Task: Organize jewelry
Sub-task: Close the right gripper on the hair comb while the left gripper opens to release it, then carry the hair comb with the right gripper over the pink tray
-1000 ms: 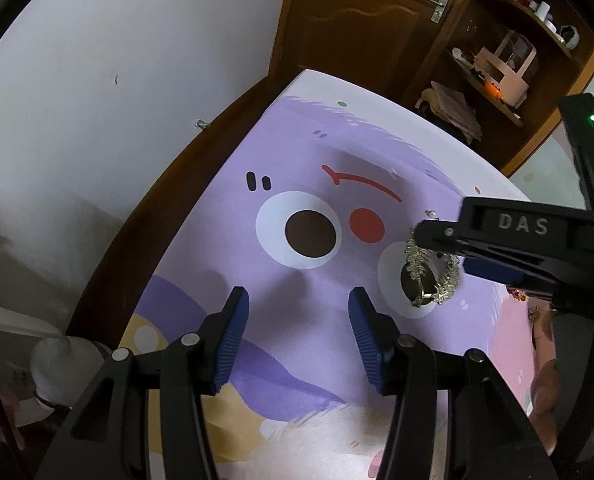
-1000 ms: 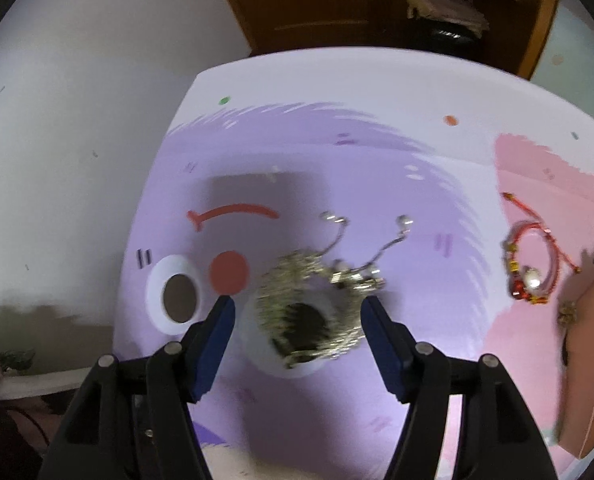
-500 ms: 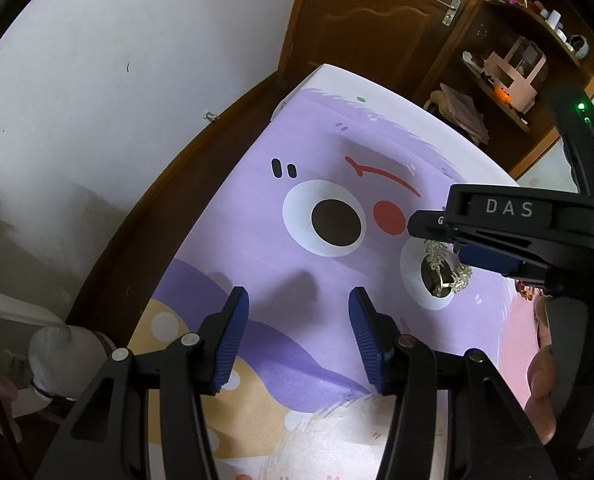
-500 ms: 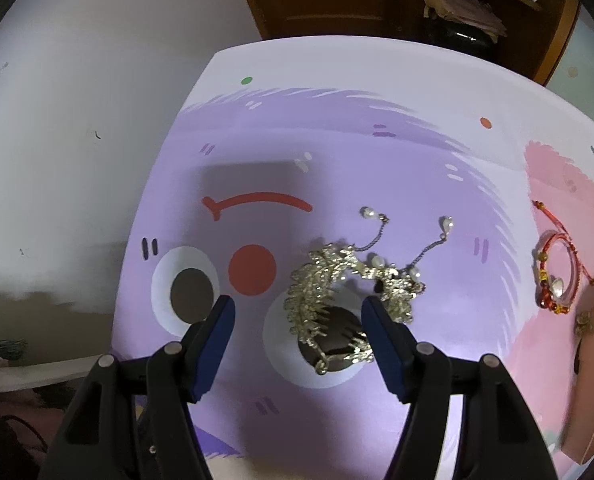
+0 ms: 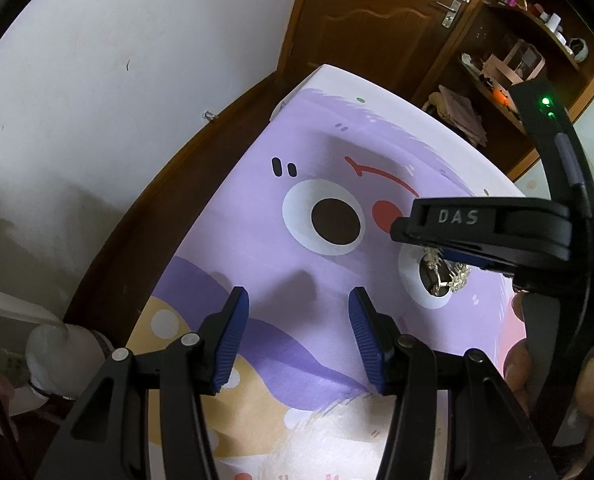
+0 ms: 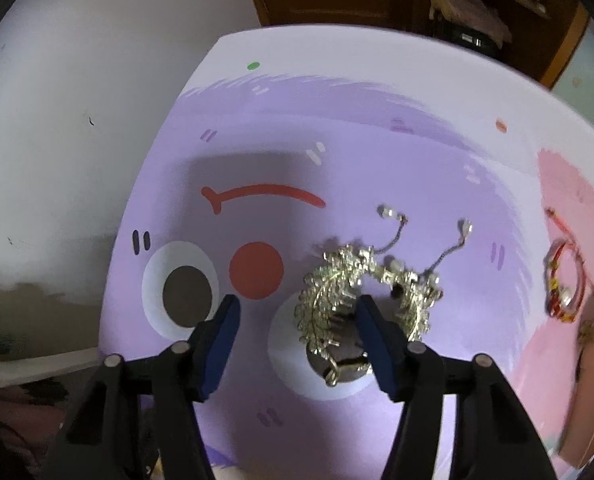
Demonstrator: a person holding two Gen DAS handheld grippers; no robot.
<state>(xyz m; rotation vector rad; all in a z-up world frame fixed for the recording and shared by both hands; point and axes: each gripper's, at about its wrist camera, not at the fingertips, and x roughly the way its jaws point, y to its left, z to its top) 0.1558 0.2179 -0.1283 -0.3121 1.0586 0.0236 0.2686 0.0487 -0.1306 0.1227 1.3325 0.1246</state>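
A silver leaf-pattern necklace (image 6: pixel 329 300) with two pearl-tipped chain ends lies on a purple cartoon-face mat (image 6: pixel 337 152), over the printed eye on the right. My right gripper (image 6: pixel 297 320) points down over it, jaws closing. The necklace's left half sits between the fingers, and the right pad (image 6: pixel 371 332) is close against the metal, while the left pad stands well apart from it. In the left wrist view the necklace (image 5: pixel 445 276) shows under the right gripper's black frame. My left gripper (image 5: pixel 297 312) hovers open over the mat's lower part with nothing between its fingers.
A red beaded bracelet (image 6: pixel 563 288) lies on the pink part of the mat at the right. A pink board (image 6: pixel 593 380) stands at the right edge. A white wall, a wooden door (image 5: pixel 377 20) and cluttered shelves (image 5: pixel 517 60) lie beyond the table. A person's fingers (image 5: pixel 517 360) hold the right gripper.
My right gripper has shifted right and a little lower, so the necklace now sits between its fingers, and its jaws have narrowed. The left gripper's jaws are unchanged.
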